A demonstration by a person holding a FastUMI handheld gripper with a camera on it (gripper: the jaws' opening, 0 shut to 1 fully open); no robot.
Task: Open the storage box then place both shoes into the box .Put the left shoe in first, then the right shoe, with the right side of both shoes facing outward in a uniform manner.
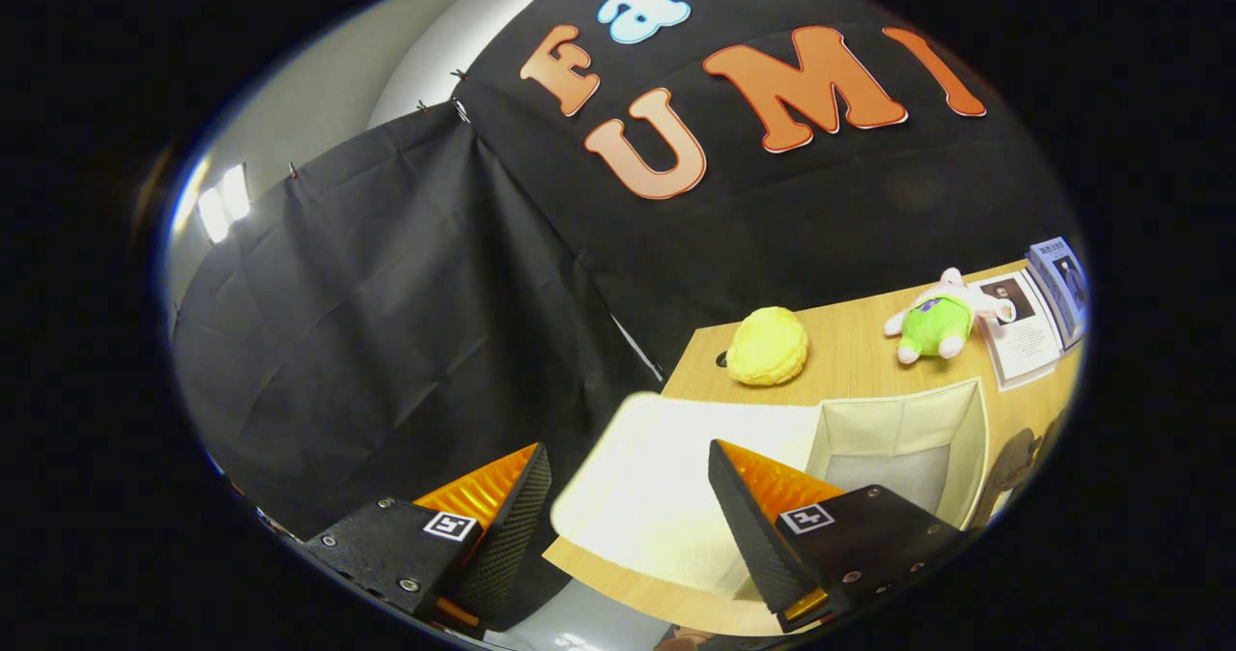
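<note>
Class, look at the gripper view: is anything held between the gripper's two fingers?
No: the gripper is open, its fingers apart with nothing between, above the storage box's opened lid.

A gripper [628, 496] with its fingers spread apart and holding nothing hovers over a storage box [951, 419]. The box stands open on a wooden table [850, 361], its pale lid [666, 477] folded flat beside it. Beyond the box lie a yellow plush ball [768, 345], a green plush toy [935, 321] and printed leaflets [1028, 327].

Your table [859, 361] is light wood. On it sit the open box [903, 429], a yellow bun [768, 345], a green plush [935, 323] and some leaflets [1025, 327].
</note>
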